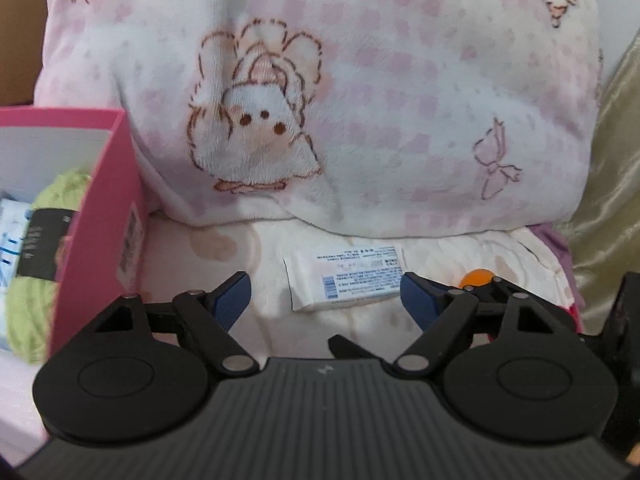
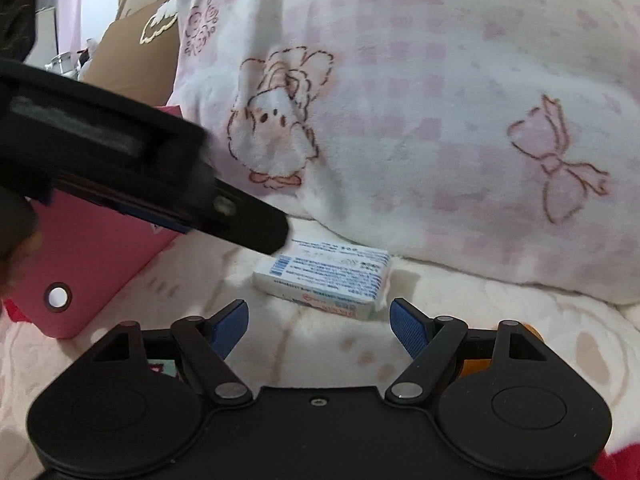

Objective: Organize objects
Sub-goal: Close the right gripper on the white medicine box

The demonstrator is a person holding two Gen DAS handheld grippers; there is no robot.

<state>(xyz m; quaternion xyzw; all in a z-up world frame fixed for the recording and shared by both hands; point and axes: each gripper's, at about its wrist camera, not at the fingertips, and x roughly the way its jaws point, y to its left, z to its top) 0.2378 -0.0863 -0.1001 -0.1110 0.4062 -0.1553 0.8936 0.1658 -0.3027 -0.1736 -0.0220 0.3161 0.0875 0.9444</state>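
Both your claws hang apart and empty. The left claw [image 1: 324, 294] frames the tissue pack [image 1: 344, 278] lying flat on the bed [image 1: 360, 320], beside the pink box [image 1: 100, 216] likely meant to receive it; the right claw [image 2: 318, 326] waits just short of it.

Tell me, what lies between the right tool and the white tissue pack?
Nothing: only bare cream blanket separates the open right tool from the white tissue pack, as the right wrist view shows.
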